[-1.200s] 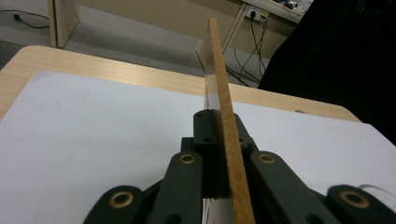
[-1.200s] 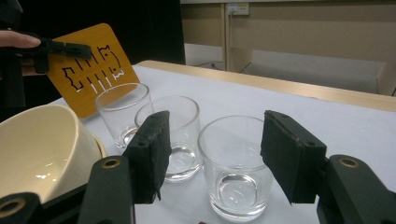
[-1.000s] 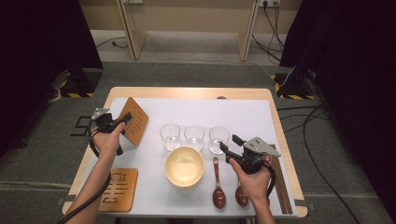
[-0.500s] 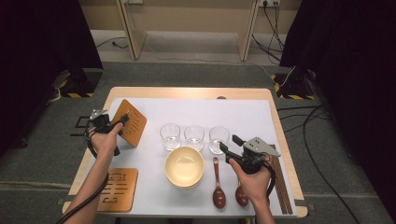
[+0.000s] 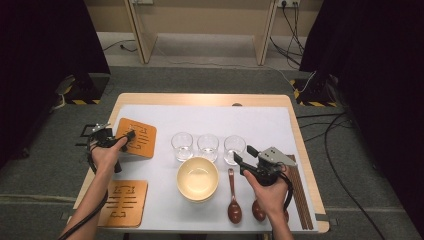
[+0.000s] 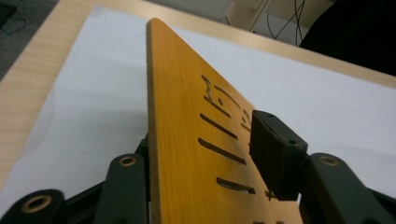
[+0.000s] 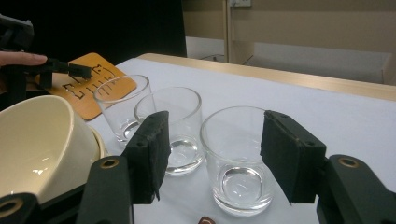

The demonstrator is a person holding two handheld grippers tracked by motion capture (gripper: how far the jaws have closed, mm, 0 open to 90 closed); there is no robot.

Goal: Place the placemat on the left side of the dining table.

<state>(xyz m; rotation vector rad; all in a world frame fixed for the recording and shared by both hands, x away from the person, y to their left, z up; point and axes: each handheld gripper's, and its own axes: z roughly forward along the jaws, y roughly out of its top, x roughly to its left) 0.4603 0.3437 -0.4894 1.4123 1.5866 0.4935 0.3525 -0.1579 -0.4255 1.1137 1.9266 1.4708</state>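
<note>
An orange-brown wooden coaster point(image 5: 137, 138) with cut slots lies at the left of the white mat point(image 5: 260, 122). In the left gripper view the coaster point(image 6: 187, 140) runs between the jaws. My left gripper point(image 5: 128, 138) point(image 6: 205, 144) has just been opening: one pad point(image 6: 275, 154) stands off the wood, so it is open around the coaster's near edge. My right gripper point(image 5: 243, 156) point(image 7: 212, 140) is open and holds nothing. It sits just short of the rightmost of three clear glasses point(image 5: 234, 148) point(image 7: 238, 158).
Two more glasses point(image 5: 182, 146) point(image 5: 207, 146) stand in the row. A cream bowl point(image 5: 197, 178) sits in front of them. Two brown spoons point(image 5: 234, 200) point(image 5: 258, 210) and dark chopsticks point(image 5: 300, 195) lie at the right. A second coaster point(image 5: 123, 202) rests at the front left.
The coaster has come down from a tilted, raised pose to lie almost flat on the mat. The left hand sank with it and its jaws spread. The right gripper has kept still.
</note>
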